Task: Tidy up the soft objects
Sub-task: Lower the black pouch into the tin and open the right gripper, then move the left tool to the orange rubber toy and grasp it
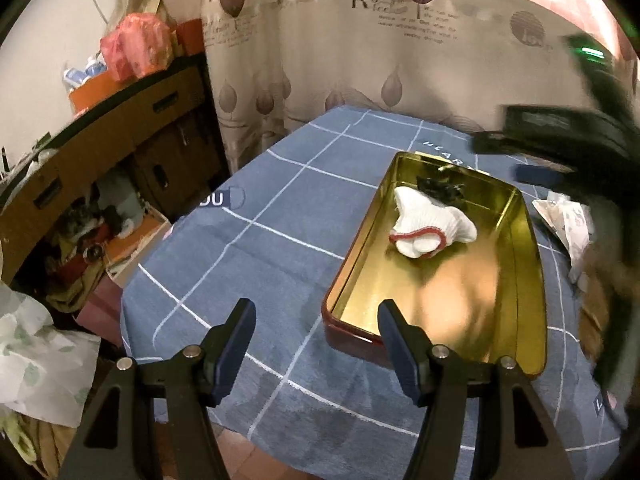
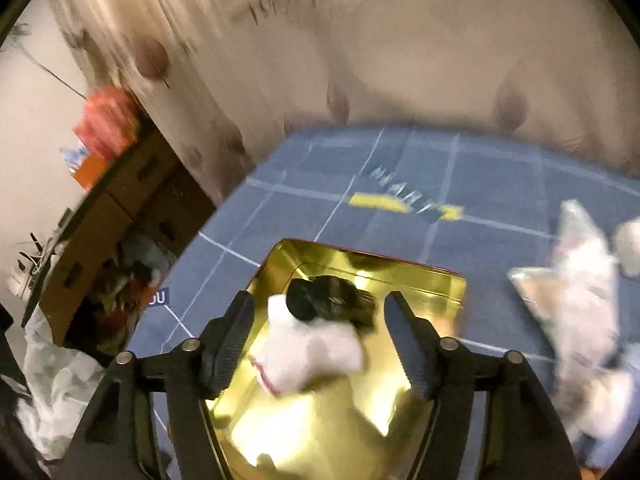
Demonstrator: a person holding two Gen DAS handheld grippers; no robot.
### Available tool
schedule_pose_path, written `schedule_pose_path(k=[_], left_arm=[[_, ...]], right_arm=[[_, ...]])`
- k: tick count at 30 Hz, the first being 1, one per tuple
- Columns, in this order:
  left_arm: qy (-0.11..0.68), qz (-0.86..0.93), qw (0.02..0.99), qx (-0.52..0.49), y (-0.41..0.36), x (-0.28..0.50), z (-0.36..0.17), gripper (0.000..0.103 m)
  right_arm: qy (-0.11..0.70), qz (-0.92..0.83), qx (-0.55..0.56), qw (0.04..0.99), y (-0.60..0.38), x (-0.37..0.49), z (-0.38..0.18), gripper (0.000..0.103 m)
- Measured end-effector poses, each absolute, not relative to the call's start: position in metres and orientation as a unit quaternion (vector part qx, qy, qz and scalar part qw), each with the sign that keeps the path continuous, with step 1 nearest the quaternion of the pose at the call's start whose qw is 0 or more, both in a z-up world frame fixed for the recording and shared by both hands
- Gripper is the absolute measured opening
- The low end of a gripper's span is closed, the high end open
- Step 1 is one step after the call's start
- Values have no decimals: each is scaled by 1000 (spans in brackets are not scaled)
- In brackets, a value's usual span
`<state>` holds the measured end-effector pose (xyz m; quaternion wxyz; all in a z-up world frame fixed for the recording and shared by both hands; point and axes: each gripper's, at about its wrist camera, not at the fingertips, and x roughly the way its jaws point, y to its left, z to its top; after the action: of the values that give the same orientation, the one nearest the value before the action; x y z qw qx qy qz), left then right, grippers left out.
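Observation:
A gold-lined tin [image 1: 356,240] with a red outside stands on the blue checked tablecloth [image 1: 240,280]. Inside it lies a white knitted cloth with a red trim [image 1: 432,224], and a small black soft item [image 1: 440,190] rests behind it at the far end. My left gripper [image 1: 316,308] is open and empty, over the tin's near left corner. In the right wrist view my right gripper [image 2: 319,300] hovers open above the tin [image 2: 400,270]. The white cloth [image 2: 316,352] and black item [image 2: 328,300] lie below its spread fingers, untouched. In the left wrist view the right gripper [image 1: 516,156] shows blurred at the right.
A pile of pale soft items [image 2: 588,320] lies on the cloth right of the tin. A leaf-patterned curtain [image 1: 340,60] hangs behind the table. At the left stand a brown cabinet [image 1: 100,132] with a pink bag [image 1: 136,44] on top, and floor clutter below.

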<state>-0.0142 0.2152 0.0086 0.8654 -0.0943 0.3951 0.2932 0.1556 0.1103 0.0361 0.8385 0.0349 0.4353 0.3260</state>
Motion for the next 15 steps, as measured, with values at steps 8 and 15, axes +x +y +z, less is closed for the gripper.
schedule_pose_path(k=[8,15], left_arm=[[378,252,890,-32,178,-13,18,65],[388,173,905,17,124,-4,11,66]], right_arm=[[306,179,-45,934,-56,41,34,89],[327,-38,-82,941,-210,57,-5,96]])
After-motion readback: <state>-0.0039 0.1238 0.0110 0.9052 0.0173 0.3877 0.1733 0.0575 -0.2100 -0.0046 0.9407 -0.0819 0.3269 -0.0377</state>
